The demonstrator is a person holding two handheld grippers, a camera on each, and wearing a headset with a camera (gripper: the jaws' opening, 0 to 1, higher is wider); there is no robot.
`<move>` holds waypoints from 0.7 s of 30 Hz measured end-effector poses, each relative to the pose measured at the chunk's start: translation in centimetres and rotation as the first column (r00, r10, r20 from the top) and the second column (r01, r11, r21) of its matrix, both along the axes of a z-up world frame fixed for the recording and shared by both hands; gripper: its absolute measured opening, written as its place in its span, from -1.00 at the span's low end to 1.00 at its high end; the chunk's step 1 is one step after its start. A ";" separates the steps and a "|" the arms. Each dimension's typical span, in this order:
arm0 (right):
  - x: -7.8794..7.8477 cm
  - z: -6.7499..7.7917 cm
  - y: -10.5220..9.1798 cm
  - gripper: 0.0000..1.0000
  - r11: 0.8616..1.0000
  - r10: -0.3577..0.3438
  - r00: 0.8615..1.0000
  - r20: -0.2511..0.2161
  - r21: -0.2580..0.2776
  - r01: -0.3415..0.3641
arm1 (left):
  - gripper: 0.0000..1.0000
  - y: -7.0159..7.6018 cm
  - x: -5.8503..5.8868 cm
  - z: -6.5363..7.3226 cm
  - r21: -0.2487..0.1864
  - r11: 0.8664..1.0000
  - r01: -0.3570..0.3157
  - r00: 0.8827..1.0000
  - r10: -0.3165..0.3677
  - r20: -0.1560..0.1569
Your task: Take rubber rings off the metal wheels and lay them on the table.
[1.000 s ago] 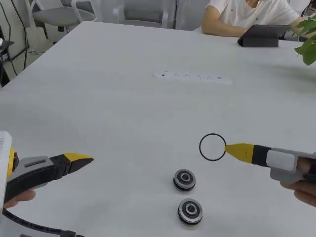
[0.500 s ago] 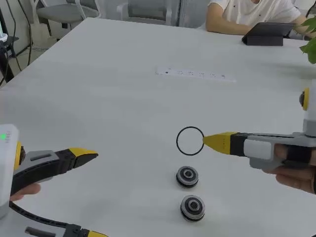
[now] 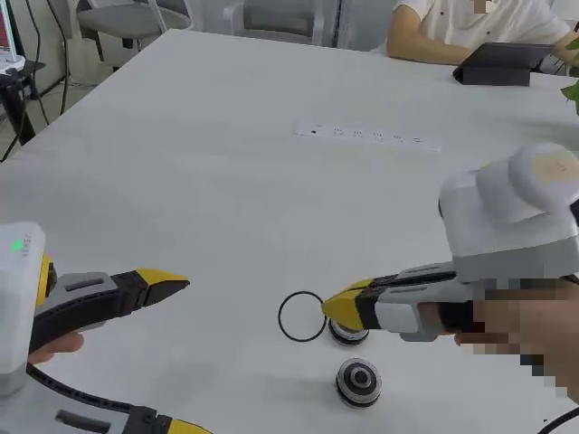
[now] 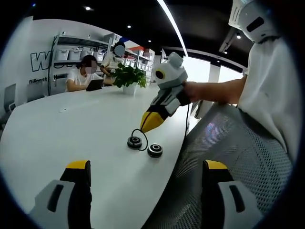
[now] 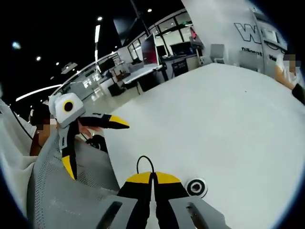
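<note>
Jaws of the right gripper [image 5: 153, 175]: pressed together, pinching the black rubber ring [image 3: 301, 316] by its edge. In the head view the loop sticks out at 9 o'clock of the tips, low over the counter [image 3: 226, 199]. I cannot tell whether it touches the surface. Jaws of the left gripper [image 4: 146, 168]: spread, holding nothing, well apart at 9 o'clock of the ring.

Two metal wheels. The far wheel [image 3: 350, 334] sits just beside the right tips and is partly hidden by them. The near wheel [image 3: 359, 380] is at 6 o'clock of it.

Judgement: the step in hand is laying down a ring already off its wheel. Next move calls for lowering it flat onto bare counter clear of both wheels, then parting the jaws. The near wheel's dark rim suggests it has a ring to pull.

Counter: pale grey, matte, wide. White power strip [image 3: 366, 137] at 12 o'clock. A seated person [image 3: 452, 27] with a dark tablet [image 3: 502, 65] is at 1 o'clock on the far edge. Office chairs [image 3: 127, 20] at 11 o'clock.
</note>
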State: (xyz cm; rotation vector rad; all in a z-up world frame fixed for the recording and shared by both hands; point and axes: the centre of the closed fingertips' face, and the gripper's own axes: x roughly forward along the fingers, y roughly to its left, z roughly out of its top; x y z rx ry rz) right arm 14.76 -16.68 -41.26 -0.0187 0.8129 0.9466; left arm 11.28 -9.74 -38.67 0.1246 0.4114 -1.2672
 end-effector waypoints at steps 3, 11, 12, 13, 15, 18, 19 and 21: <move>-0.3 -1.2 0.3 -1.00 0.999 0.026 0.999 -0.028 -0.045 -0.027 | 0.90 0.0 0.0 0.0 0.000 1.000 -0.003 1.000 0.003 -0.001; -0.8 -3.7 0.5 -1.00 0.993 0.035 0.998 -0.061 -0.110 -0.041 | 0.89 0.1 0.0 -0.1 -0.001 1.000 -0.005 1.000 0.005 -0.010; -0.9 -3.9 0.5 -1.00 0.993 0.033 0.997 -0.064 -0.112 -0.040 | 0.89 0.1 0.0 -0.1 -0.002 1.000 -0.007 1.000 0.007 -0.011; -0.9 -4.1 0.4 -1.00 0.993 0.030 0.997 -0.068 -0.114 -0.038 | 0.89 0.1 0.0 -0.1 -0.003 1.000 -0.008 1.000 0.008 -0.013; -0.9 -4.4 0.1 -1.00 0.993 0.016 0.997 -0.073 -0.118 -0.025 | 0.89 0.1 0.1 -0.1 -0.004 1.000 -0.010 1.000 0.010 -0.015; -0.7 -4.8 -0.2 -1.00 0.992 -0.002 0.997 -0.079 -0.122 -0.008 | 0.88 0.1 0.0 -0.2 -0.003 1.000 -0.007 1.000 0.007 -0.017; -0.8 -4.9 -0.2 -1.00 0.992 -0.005 0.997 -0.081 -0.122 -0.005 | 0.88 0.1 0.0 -0.2 -0.001 1.000 -0.007 1.000 0.007 -0.018; -0.7 -5.1 -0.4 -1.00 0.992 -0.016 0.996 -0.086 -0.122 0.005 | 0.88 0.1 0.0 -0.2 0.001 1.000 -0.005 1.000 0.005 -0.021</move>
